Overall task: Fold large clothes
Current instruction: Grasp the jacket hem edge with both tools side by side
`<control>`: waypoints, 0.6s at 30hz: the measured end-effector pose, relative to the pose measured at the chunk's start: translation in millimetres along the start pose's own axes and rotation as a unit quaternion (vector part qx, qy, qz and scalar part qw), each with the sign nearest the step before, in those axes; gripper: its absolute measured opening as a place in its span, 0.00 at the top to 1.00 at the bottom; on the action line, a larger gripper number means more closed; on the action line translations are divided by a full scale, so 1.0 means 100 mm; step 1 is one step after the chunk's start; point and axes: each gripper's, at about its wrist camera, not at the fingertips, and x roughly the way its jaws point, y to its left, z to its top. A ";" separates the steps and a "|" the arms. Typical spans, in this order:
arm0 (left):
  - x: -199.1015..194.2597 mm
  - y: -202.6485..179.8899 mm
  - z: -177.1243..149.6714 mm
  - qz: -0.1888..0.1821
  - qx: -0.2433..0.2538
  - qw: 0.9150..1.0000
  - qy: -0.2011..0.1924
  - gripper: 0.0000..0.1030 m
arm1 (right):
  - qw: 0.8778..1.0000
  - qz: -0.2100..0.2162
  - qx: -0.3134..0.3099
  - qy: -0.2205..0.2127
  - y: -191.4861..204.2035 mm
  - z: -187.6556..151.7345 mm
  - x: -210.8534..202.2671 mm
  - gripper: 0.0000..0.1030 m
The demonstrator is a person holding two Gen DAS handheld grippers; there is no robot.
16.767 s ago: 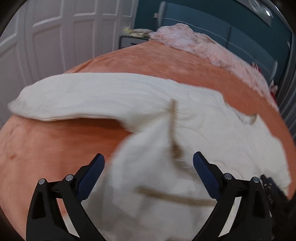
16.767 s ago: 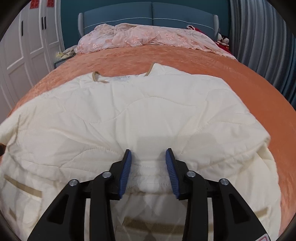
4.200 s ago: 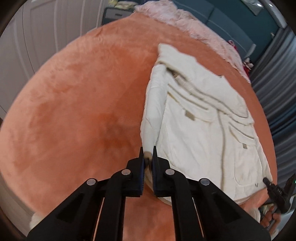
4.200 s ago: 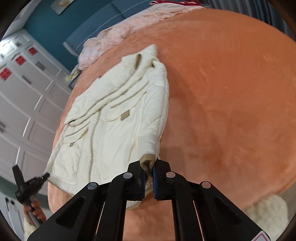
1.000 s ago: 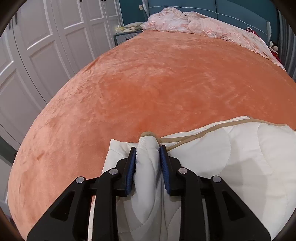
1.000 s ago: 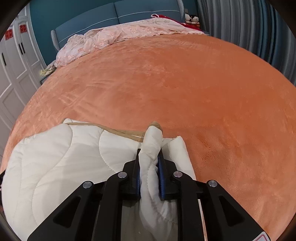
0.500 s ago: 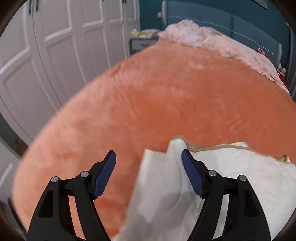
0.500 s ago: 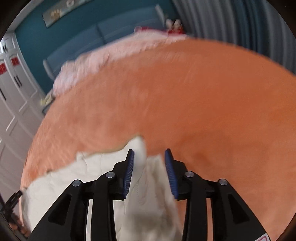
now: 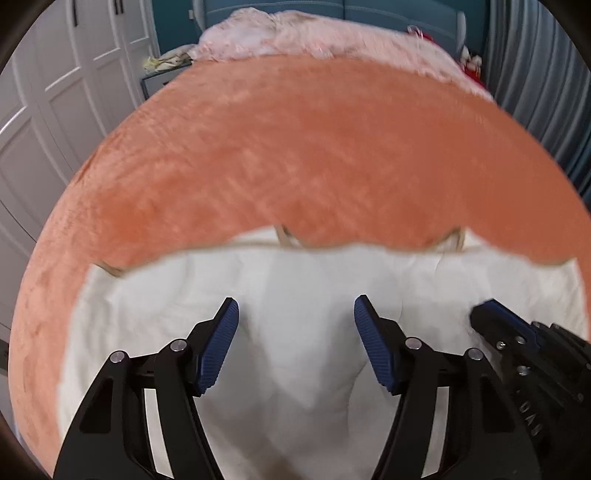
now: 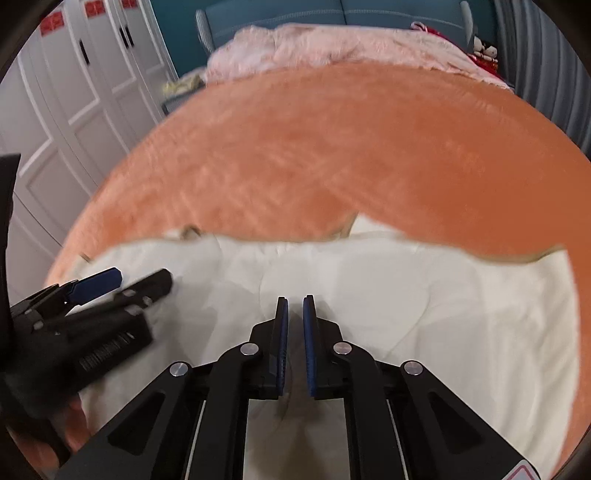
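A cream quilted jacket (image 9: 295,288) lies folded on the orange bedspread (image 9: 314,147), its tan-trimmed edge toward the headboard. My left gripper (image 9: 295,332) is wide open above the jacket and holds nothing. My right gripper (image 10: 295,332) hovers over the jacket (image 10: 424,295) with its jaws nearly closed, a narrow gap between the pads and no cloth in them. Each gripper shows in the other's view: the right one at the lower right (image 9: 517,339), the left one at the lower left (image 10: 96,295).
A pink blanket (image 9: 314,37) lies bunched at the blue headboard (image 10: 332,13). White wardrobe doors (image 9: 55,92) stand along the left. Grey curtains (image 9: 535,74) hang on the right. The bedspread (image 10: 332,147) stretches beyond the jacket.
Both grippers have let go of the jacket's folded edge and drawn back above it. The left one has opened wide; the right one has narrowed again. The jacket now lies flat.
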 end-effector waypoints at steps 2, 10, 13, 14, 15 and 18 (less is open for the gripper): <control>0.14 -0.05 -0.08 0.015 0.009 1.000 -0.002 0.39 | 1.000 -0.001 0.003 0.005 -0.03 -0.05 0.10 0.95; 0.33 -0.08 -0.19 0.031 0.015 0.999 -0.013 0.34 | 1.000 -0.016 0.000 0.001 0.03 -0.16 0.32 0.97; 0.36 -0.10 -0.20 0.035 0.016 0.999 -0.019 0.33 | 1.000 -0.021 -0.005 -0.003 0.05 -0.17 0.36 0.97; 0.37 -0.10 -0.20 0.036 0.016 0.999 -0.020 0.32 | 1.000 -0.021 -0.006 -0.003 0.04 -0.18 0.36 0.97; 0.38 -0.10 -0.21 0.036 0.016 0.999 -0.021 0.32 | 1.000 -0.022 -0.006 -0.004 0.04 -0.18 0.37 0.97; 0.40 -0.12 -0.22 0.043 0.020 0.999 -0.025 0.31 | 0.999 -0.029 -0.011 -0.009 0.06 -0.20 0.38 0.97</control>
